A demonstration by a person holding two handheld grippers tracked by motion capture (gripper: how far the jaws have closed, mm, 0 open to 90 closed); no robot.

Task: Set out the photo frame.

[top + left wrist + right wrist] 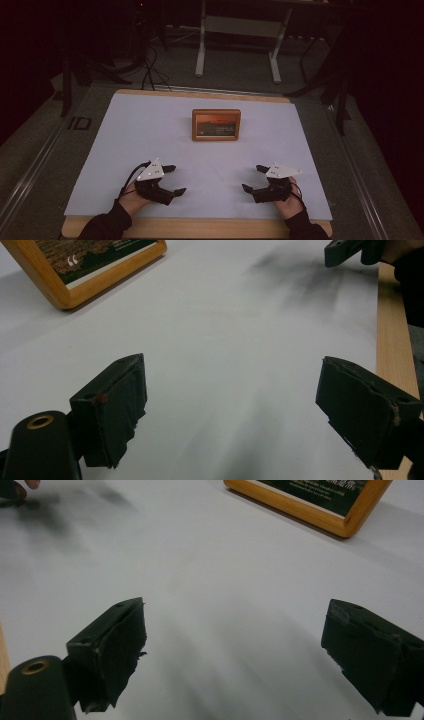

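The left gripper (173, 179), a black two-jaw tool with a grey three-cornered plate on top, rests near the front edge of the pale lilac-white mat (150, 130) that covers the light wooden table (200, 227); in its own view its jaws stand wide apart with nothing but bare mat between them. Ahead and toward the middle lies the small rectangular picture frame with an orange-brown wooden border and a dark reddish picture (216, 124), flat on the mat, its long axis running left to right across the table, well apart from both hands. From the left gripper it lies forward and to the right; from the right gripper (252, 178), which matches the left one, it lies forward and to the left. This gripper's jaws also stand wide apart and empty. The frame sits close to midway, so neither hand looks clearly nearer. Each gripper view cuts the frame off to one corner, and the writing on its picture is too small to read.
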